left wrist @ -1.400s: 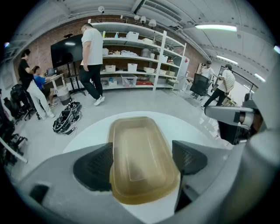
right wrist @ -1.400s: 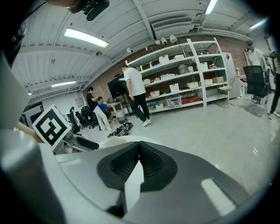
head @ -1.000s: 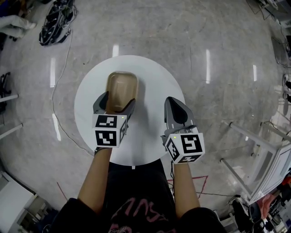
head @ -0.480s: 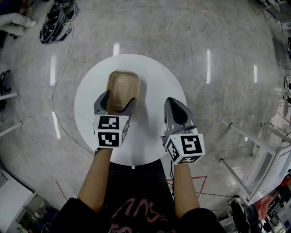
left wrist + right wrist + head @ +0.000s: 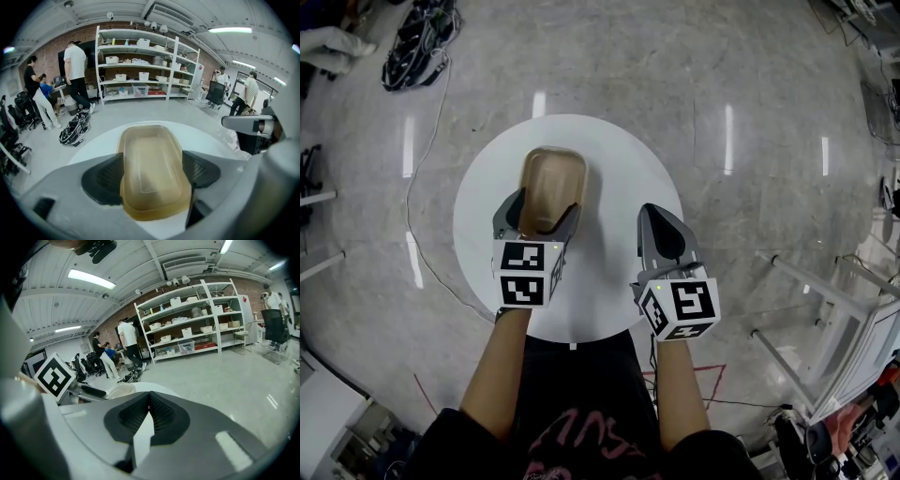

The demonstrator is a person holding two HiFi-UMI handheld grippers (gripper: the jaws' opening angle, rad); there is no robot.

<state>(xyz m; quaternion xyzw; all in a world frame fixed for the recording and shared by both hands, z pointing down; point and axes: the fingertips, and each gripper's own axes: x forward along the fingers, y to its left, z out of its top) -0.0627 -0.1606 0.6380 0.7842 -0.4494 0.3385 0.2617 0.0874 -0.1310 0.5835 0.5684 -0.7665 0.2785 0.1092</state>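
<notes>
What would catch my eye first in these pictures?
A tan plastic tub sits on a round white table, its near end held between the jaws of the left gripper. Beside it, the right gripper is over the table's right side, its jaws shut on nothing.

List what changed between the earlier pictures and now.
Only the background person in the white shirt walked left, along the white metal shelves. Unchanged: the left gripper stays clamped on the translucent brown plastic container on the round white table; the right gripper stays shut and empty.
</notes>
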